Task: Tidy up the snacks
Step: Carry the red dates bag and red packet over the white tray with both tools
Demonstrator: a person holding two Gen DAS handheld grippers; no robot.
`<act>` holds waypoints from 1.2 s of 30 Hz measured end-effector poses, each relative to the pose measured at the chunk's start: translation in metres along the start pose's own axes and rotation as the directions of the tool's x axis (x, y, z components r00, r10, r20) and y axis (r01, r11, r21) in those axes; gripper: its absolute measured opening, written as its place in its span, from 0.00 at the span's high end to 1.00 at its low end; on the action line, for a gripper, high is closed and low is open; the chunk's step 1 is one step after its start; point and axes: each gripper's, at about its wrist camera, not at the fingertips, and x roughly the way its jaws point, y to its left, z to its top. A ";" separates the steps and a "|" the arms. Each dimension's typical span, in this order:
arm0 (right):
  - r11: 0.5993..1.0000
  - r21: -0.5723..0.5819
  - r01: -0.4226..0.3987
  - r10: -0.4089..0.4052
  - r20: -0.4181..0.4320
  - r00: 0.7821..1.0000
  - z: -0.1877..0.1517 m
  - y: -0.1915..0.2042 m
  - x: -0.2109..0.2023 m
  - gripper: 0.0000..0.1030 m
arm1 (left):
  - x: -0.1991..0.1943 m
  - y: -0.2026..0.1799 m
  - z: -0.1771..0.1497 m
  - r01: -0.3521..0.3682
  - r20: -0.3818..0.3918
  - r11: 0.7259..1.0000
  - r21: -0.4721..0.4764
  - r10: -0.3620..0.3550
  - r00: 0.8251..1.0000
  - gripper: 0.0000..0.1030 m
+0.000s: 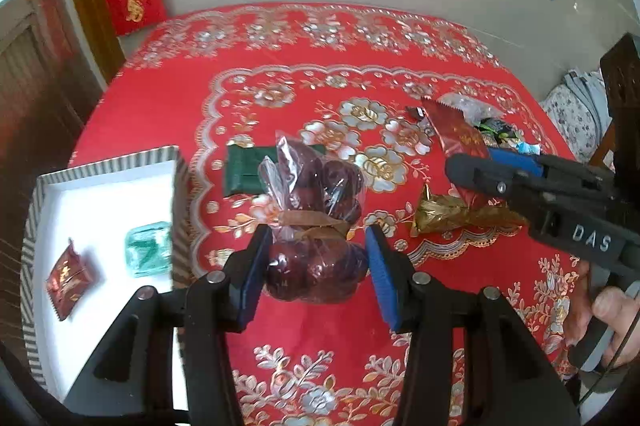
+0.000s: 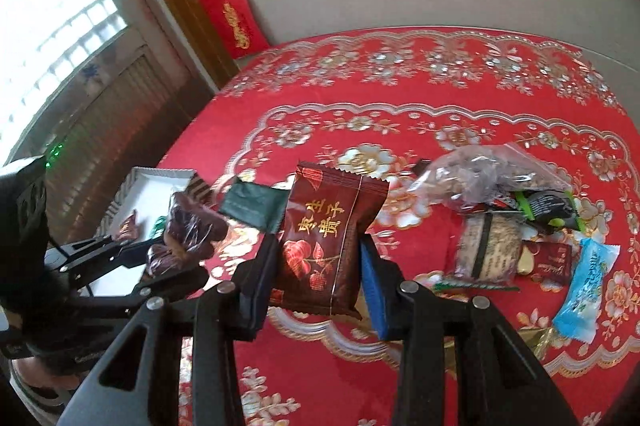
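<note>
Left wrist view: left gripper (image 1: 316,262) clamped on bag of dates (image 1: 316,226), lifted over tablecloth; white tray (image 1: 108,165) at table's left edge, nearer this hand. Right gripper (image 2: 320,266) gripping maroon sachet (image 2: 332,242).

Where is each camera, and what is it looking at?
Left wrist: rides the left gripper, looking down at its bag of dates, the white tray, the right gripper and a hand.
Right wrist: rides the right gripper, looking down at its dark red packet and the left gripper.
Shared: the red tablecloth, tray, green packet.
</note>
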 end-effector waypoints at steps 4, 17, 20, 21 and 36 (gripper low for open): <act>0.999 -0.032 -0.028 0.029 0.004 1.000 -0.002 0.018 -0.003 0.61 | -0.016 0.010 -0.006 -0.031 0.025 0.999 -0.013 0.031 0.999 0.52; 0.981 -0.126 -0.145 0.143 -0.026 0.989 -0.011 0.089 0.011 0.61 | -0.053 0.061 -0.036 -0.133 0.047 0.986 -0.098 0.138 0.989 0.52; 0.974 -0.147 -0.170 0.166 -0.038 0.985 -0.013 0.106 0.016 0.61 | -0.059 0.079 -0.044 -0.149 0.042 0.979 -0.140 0.156 0.987 0.52; 0.973 -0.153 -0.175 0.170 -0.042 0.985 -0.013 0.111 0.018 0.61 | -0.060 0.083 -0.046 -0.154 0.042 0.977 -0.147 0.162 0.986 0.52; 0.965 -0.185 -0.187 0.182 -0.044 0.982 -0.023 0.133 0.017 0.61 | -0.064 0.092 -0.062 -0.178 0.063 0.969 -0.174 0.191 0.980 0.52</act>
